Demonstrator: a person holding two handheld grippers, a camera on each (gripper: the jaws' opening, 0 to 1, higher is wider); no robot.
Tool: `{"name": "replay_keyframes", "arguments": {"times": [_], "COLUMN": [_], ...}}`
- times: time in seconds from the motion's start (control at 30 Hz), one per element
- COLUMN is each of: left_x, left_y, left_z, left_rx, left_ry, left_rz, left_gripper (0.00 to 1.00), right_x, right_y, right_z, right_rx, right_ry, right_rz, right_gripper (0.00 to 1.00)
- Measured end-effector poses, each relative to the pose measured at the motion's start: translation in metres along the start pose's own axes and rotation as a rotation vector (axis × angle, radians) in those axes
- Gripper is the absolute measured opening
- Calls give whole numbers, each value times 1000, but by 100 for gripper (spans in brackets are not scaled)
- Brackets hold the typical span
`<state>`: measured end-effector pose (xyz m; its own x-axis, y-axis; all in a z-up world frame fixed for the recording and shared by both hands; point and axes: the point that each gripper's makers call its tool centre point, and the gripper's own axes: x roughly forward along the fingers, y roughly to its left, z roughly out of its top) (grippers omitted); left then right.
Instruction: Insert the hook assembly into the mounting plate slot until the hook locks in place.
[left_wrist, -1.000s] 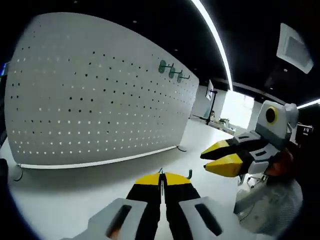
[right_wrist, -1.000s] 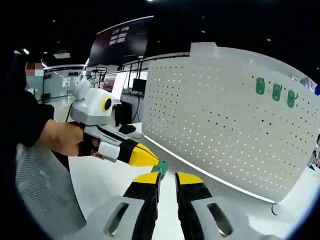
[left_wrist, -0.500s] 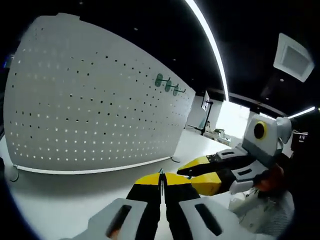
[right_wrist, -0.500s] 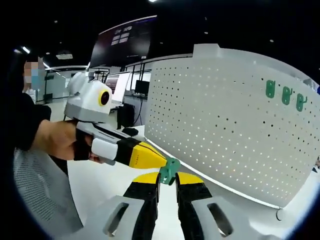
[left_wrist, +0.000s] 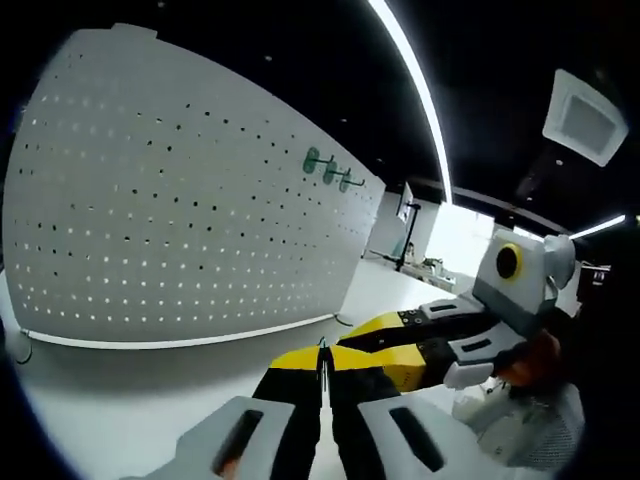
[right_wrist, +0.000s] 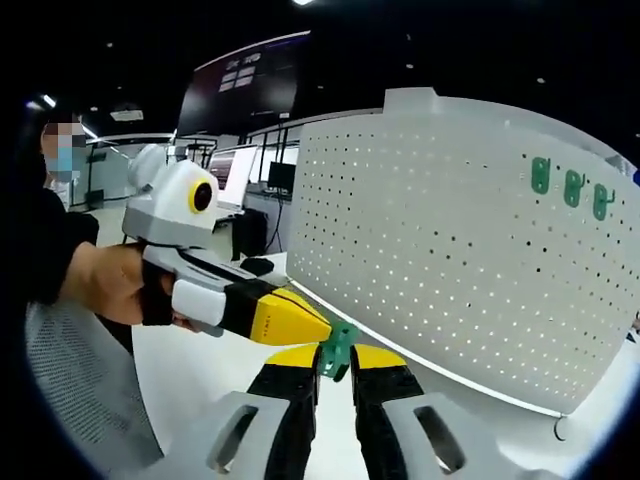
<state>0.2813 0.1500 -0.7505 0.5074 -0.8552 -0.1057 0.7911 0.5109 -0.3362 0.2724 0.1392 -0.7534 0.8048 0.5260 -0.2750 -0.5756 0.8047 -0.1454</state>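
Observation:
A white pegboard (left_wrist: 180, 200) stands upright on the white table (left_wrist: 120, 400), and it also shows in the right gripper view (right_wrist: 450, 250). Three green hooks (left_wrist: 325, 168) hang near its top corner (right_wrist: 570, 187). My left gripper (left_wrist: 322, 352) is shut on a small green hook (right_wrist: 340, 345), whose stem shows as a thin edge between the jaws. In the right gripper view the left gripper (right_wrist: 322, 330) reaches in from the left. It holds the hook in the narrow gap of my right gripper (right_wrist: 335, 358), which stands open. The right gripper (left_wrist: 362, 345) comes in from the right, tips beside the left jaws.
A person's hand (right_wrist: 110, 285) holds the left gripper, with a mesh chair (right_wrist: 80, 400) below it. Screens (right_wrist: 240, 85) and desks stand in the dark room behind. A light strip (left_wrist: 420, 80) runs overhead. The pegboard's foot rail (left_wrist: 180, 335) lies just ahead on the table.
The two grippers have come together. The green hook in the left gripper has moved from beside the right gripper's tips into the gap between them. The right jaws' gap looks unchanged.

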Motion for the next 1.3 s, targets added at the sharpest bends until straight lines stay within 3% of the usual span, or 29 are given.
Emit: {"name": "replay_keyframes", "arguments": {"times": [0.53,1.03,1.3], "left_x": [-4,-3,-2], "left_y": [-2,-6,-7], "left_z": [10,8,9], "left_rx": [-19,-25,22], "left_ry": [-37,-30,-34], "left_rz": [0,-15,-15], "left_gripper": [1,1,2], "right_x": [2,2,2], "right_y": [-1,-1,-2], "right_z": [5,3,4], "right_rx": [32,29,41], "right_ry": [-10,-9,-16], "right_rz": [-6,-5,-4], "right_gripper": [3,1,1]}}
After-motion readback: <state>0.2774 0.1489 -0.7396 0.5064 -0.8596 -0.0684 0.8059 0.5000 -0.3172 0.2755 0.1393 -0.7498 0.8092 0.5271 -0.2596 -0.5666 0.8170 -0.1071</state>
